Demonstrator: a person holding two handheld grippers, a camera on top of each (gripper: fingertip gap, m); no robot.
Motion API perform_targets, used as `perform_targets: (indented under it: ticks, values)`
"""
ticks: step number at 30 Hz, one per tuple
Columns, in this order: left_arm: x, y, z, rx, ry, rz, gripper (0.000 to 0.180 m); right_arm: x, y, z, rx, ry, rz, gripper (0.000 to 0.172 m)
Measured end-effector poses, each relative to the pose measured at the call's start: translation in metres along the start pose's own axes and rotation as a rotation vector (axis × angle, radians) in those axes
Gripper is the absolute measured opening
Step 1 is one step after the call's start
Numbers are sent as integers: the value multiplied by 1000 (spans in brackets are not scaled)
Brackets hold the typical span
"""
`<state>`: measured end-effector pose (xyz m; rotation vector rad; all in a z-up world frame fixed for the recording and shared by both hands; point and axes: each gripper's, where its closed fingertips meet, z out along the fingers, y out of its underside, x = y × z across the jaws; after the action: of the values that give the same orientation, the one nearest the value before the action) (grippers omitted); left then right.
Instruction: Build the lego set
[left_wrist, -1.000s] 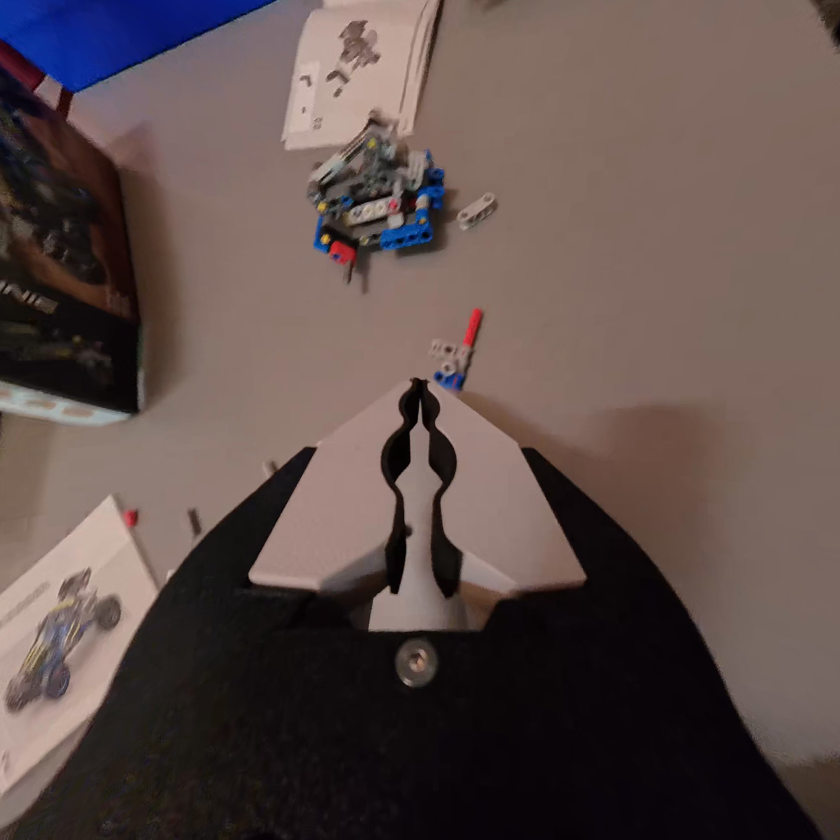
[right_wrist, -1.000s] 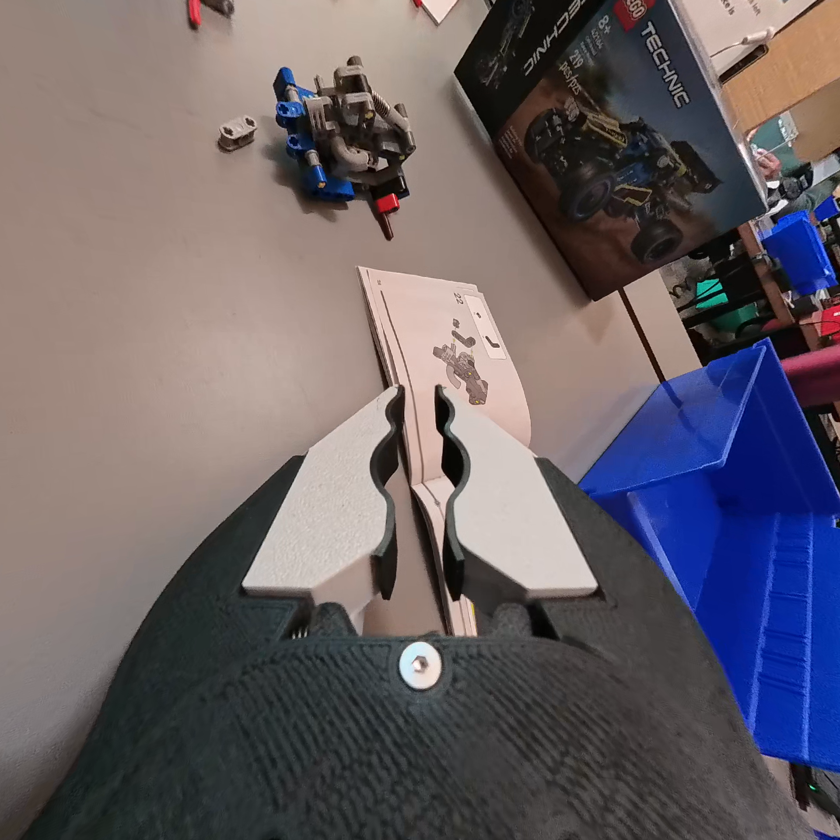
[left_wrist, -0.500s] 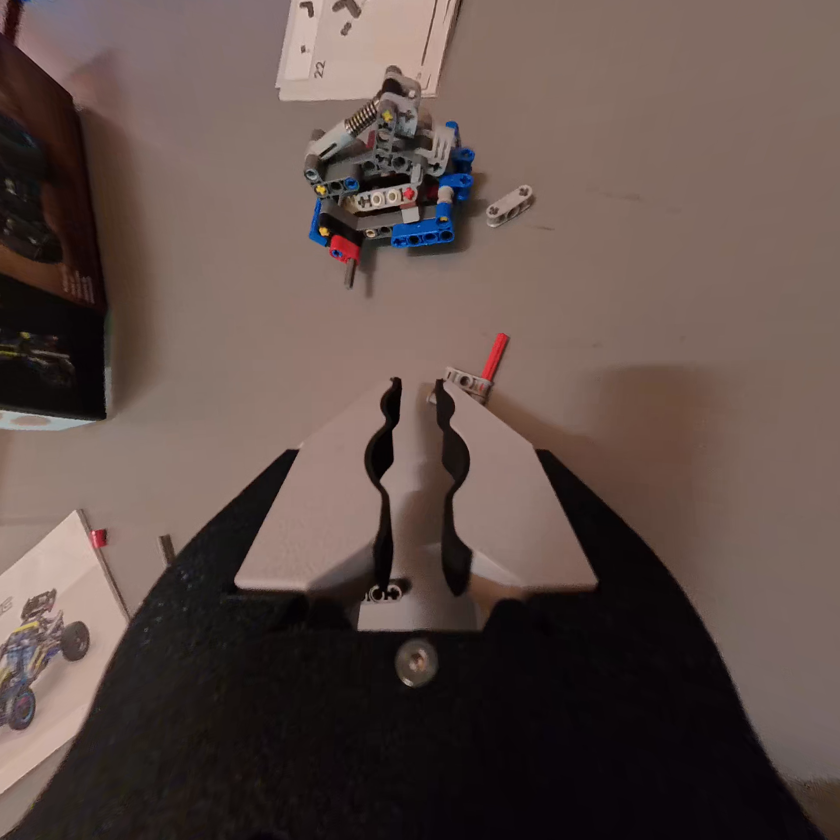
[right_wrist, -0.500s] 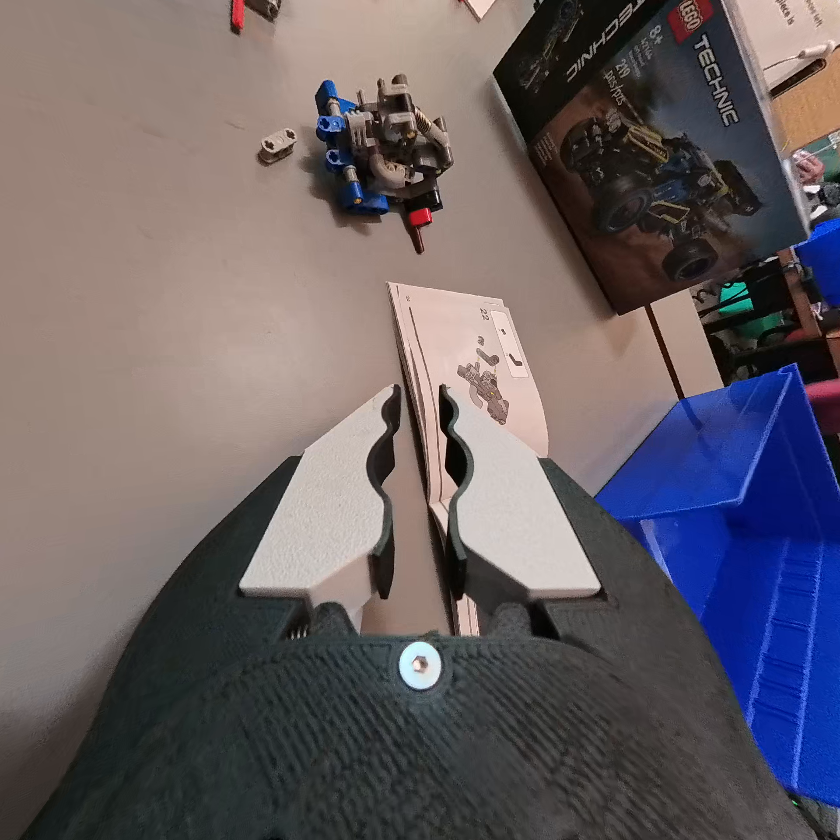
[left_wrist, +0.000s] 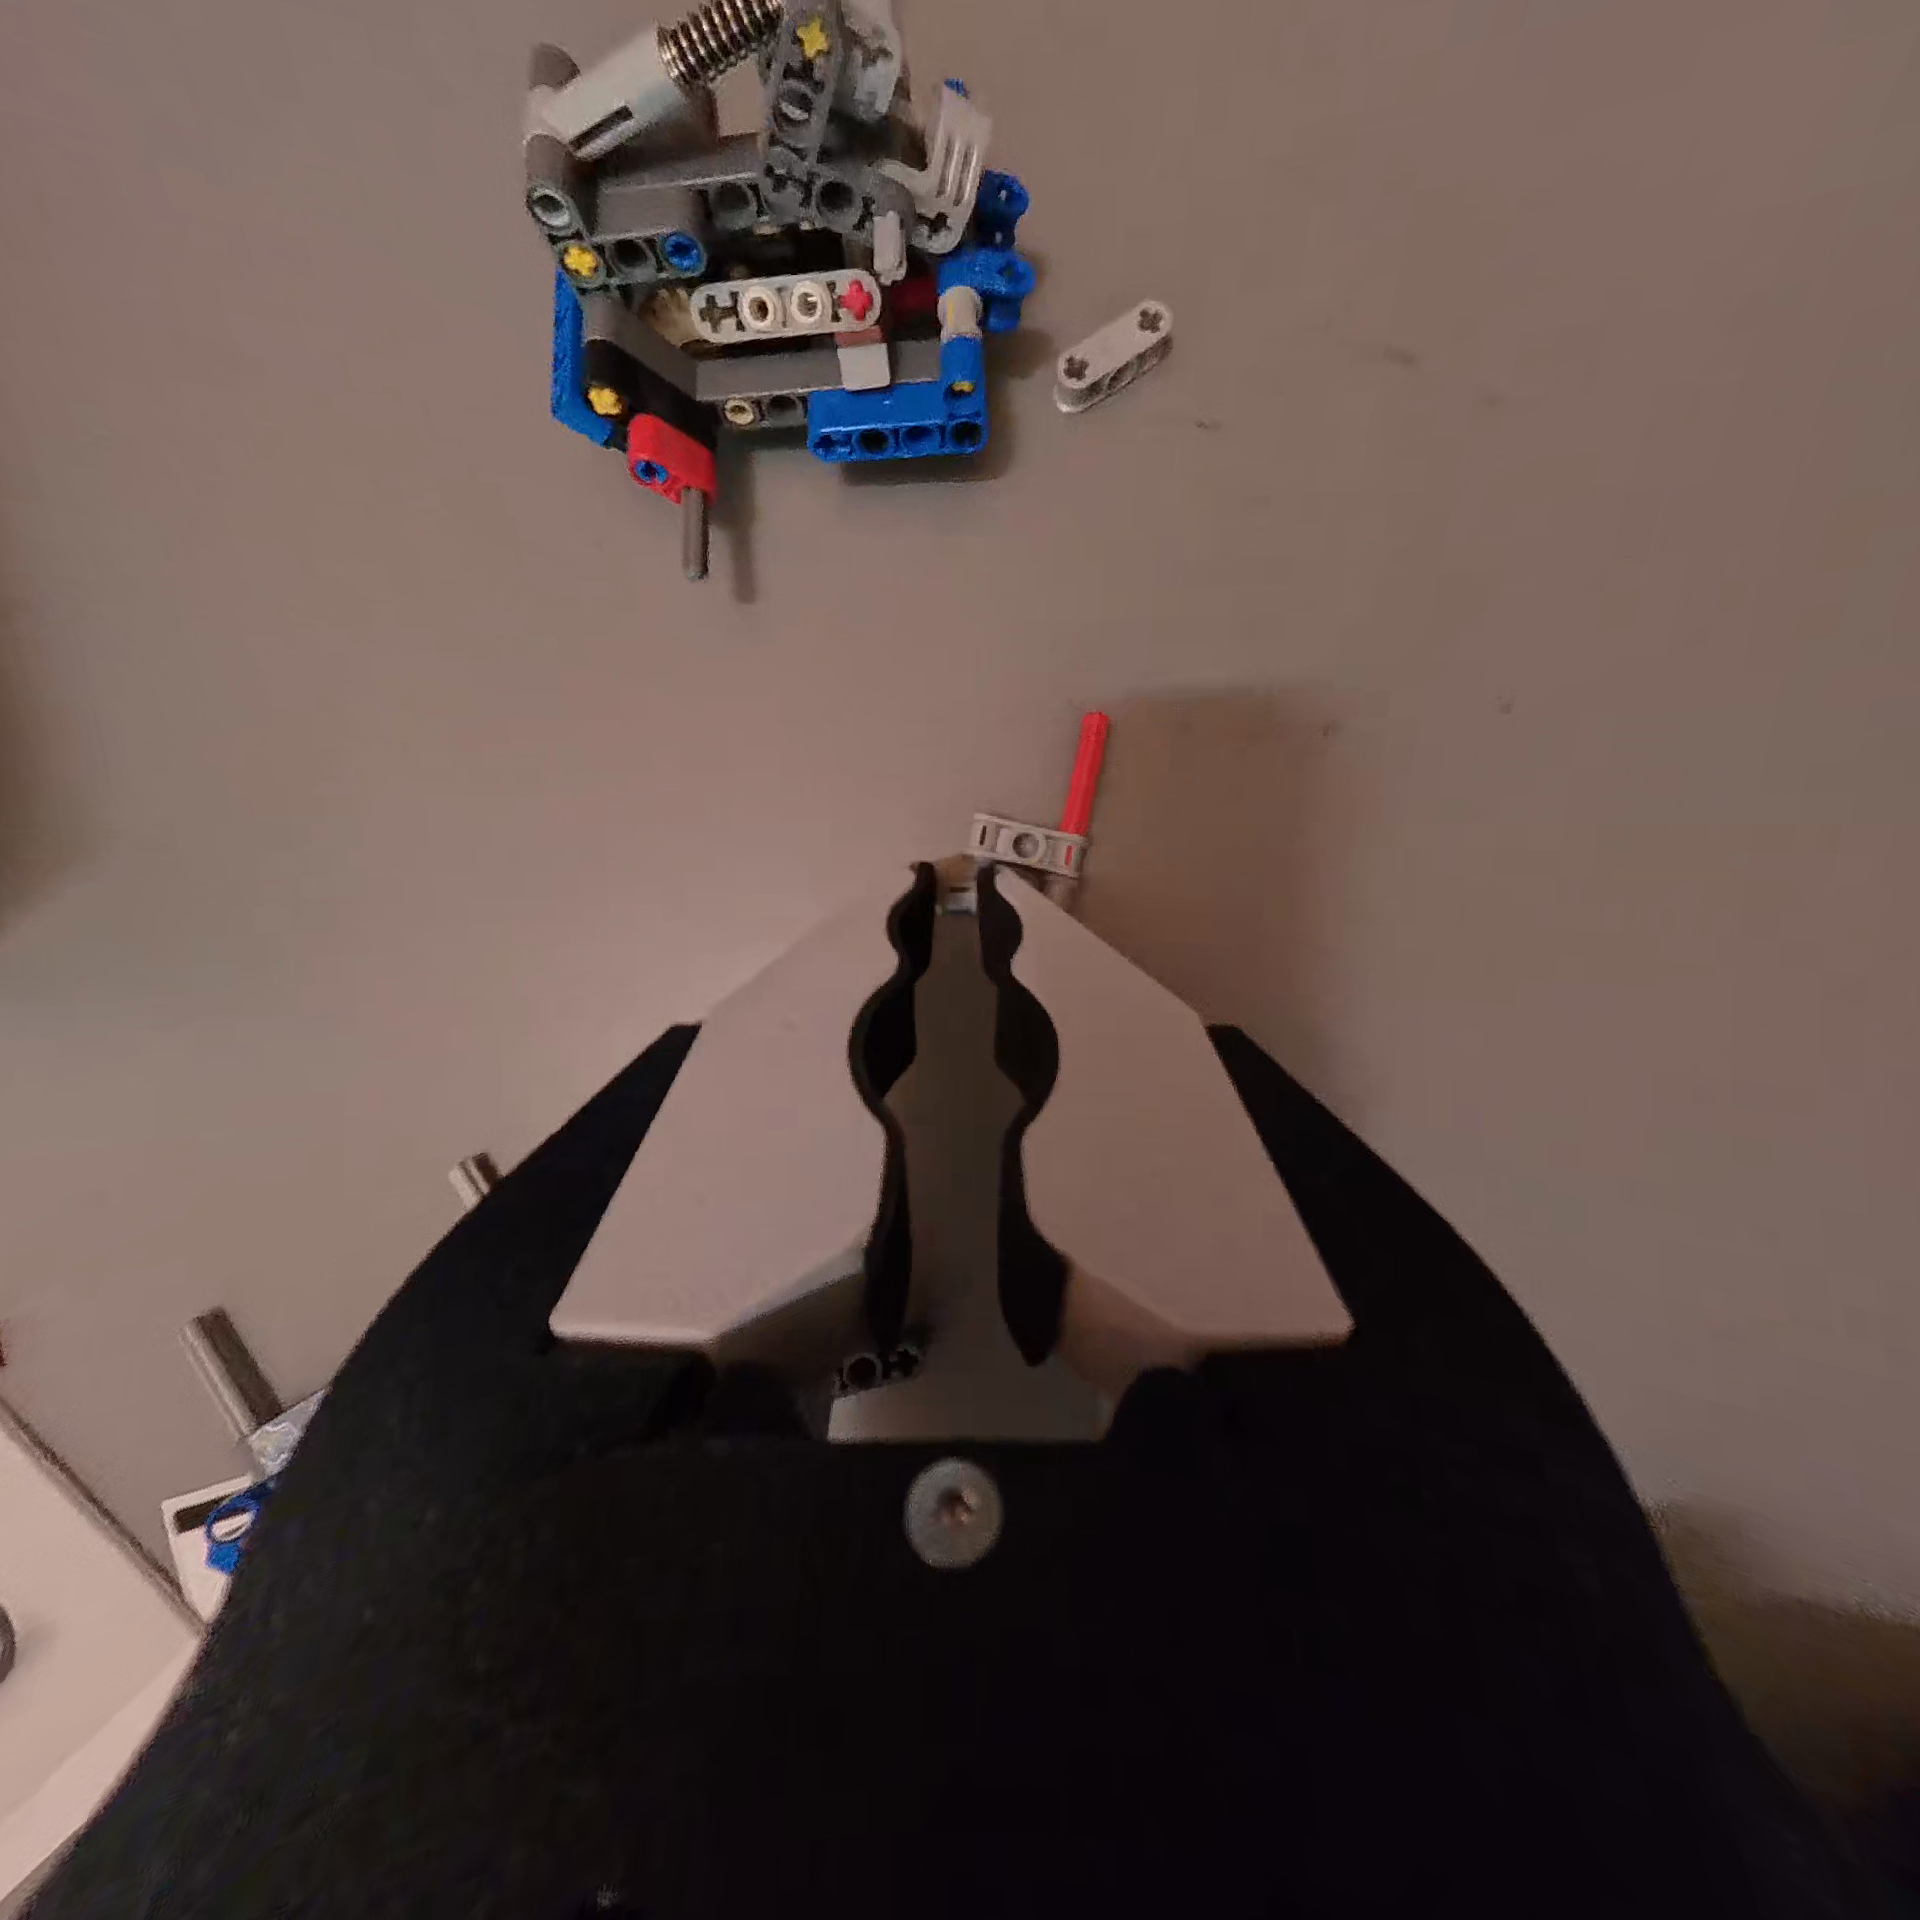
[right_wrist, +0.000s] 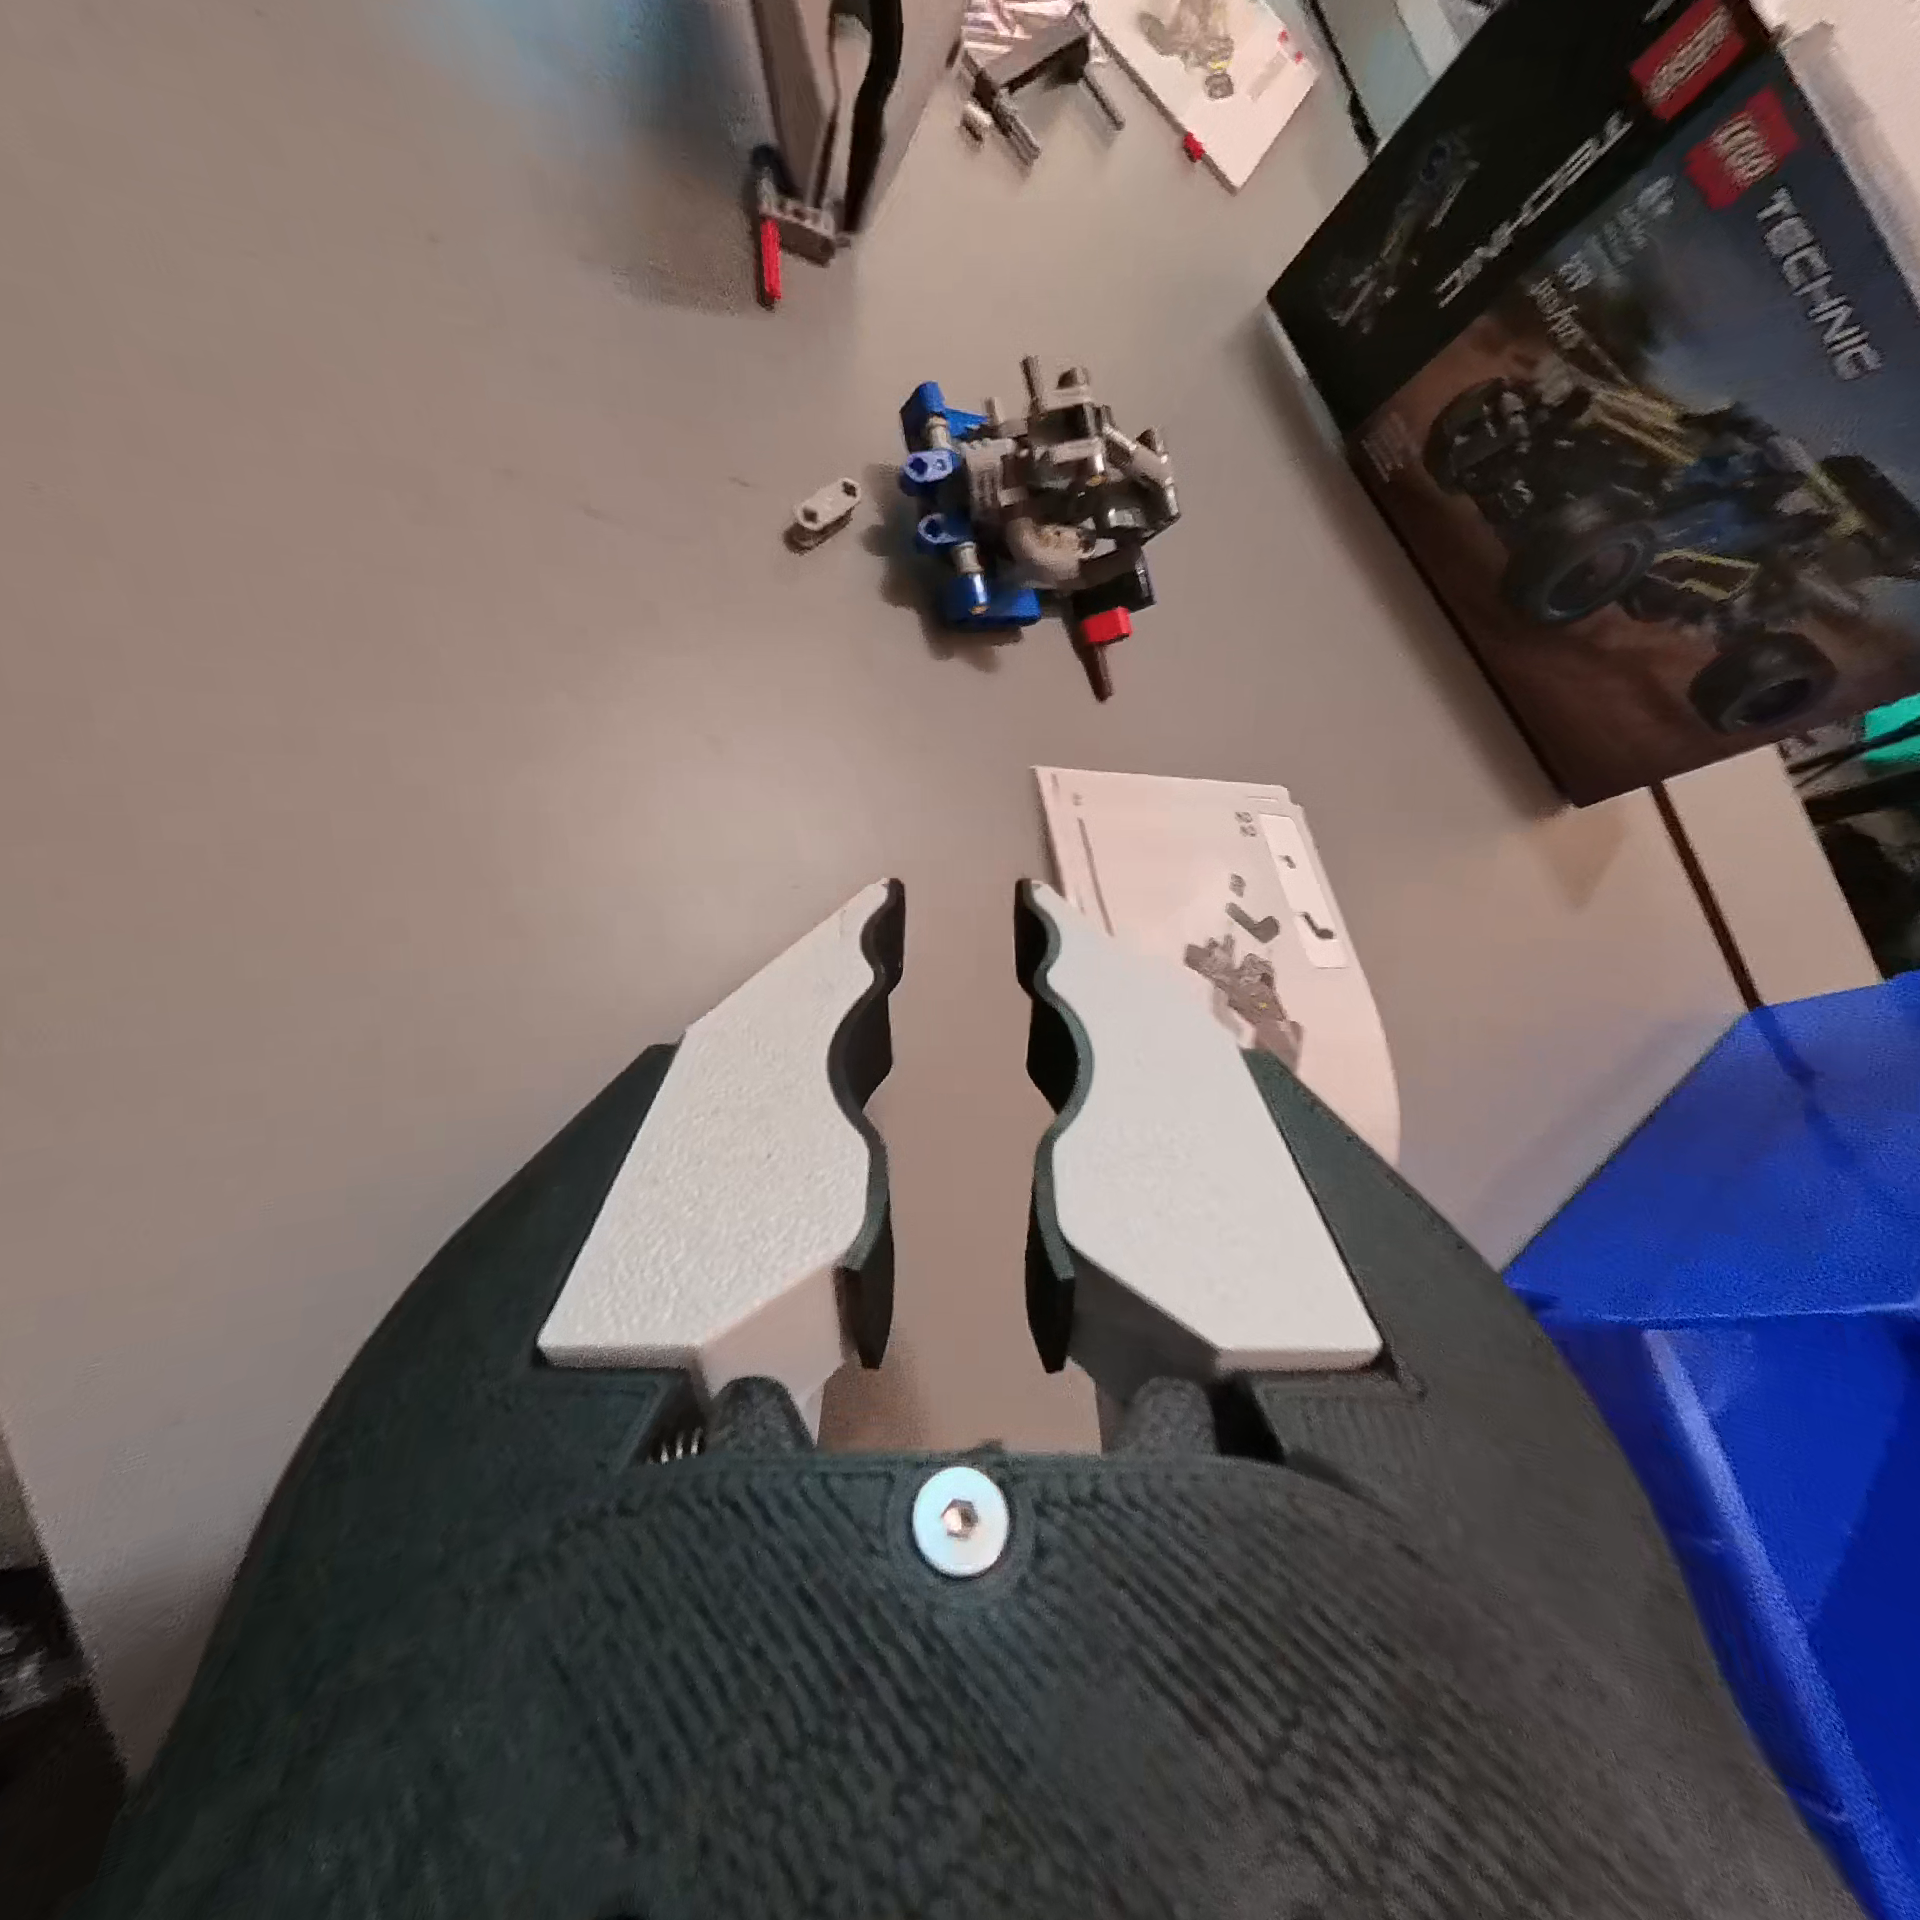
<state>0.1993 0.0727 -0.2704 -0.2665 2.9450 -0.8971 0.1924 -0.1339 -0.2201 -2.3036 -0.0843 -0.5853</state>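
Left gripper (left_wrist: 954, 883) pinches small grey piece (left_wrist: 957, 902).

Work surface: a plain grey-brown table (right_wrist: 416, 623), matte, smooth, with a few faint scuff marks. Lighting is dim and warm, coming from above; soft shadows fall across the table (left_wrist: 1558, 520) on its right side in the left wrist view. Past the table's far right edge, a thin dark upright post (right_wrist: 1714, 904) is visible, and beyond it dark, cluttered shelving (right_wrist: 1860, 831), too blurred to identify. No wall, window or floor can be made out clearly.
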Motion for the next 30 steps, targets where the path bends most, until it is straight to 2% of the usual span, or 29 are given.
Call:
perform_targets:
  ticks: [1,4,7,10,14,17,19,23,30]
  values:
    - [-3,1,0,-8,-25,6,4,-3,2,1,-16,-7,12,19]
    - [-12,-1,-5,21,-107,27,4,-1,15,1,-66,5,49,20]
    - [-33,-21,-21,162,-250,-14,4,15,16,-2,-26,67,163,21]
    - [-47,-51,-38,335,-415,-32,4,19,14,-4,47,38,346,23]
    - [-30,-89,-35,444,-577,140,5,18,28,-10,25,-5,495,38]
    - [-19,-114,-31,508,-718,280,5,9,23,-9,91,-98,587,42]
    - [-17,-120,-26,499,-790,325,5,3,14,-6,140,-180,655,42]
    - [-7,-127,-16,514,-803,376,5,-3,3,0,213,-274,710,43]
    - [6,-127,4,482,-756,456,4,-9,0,17,196,-292,682,40]
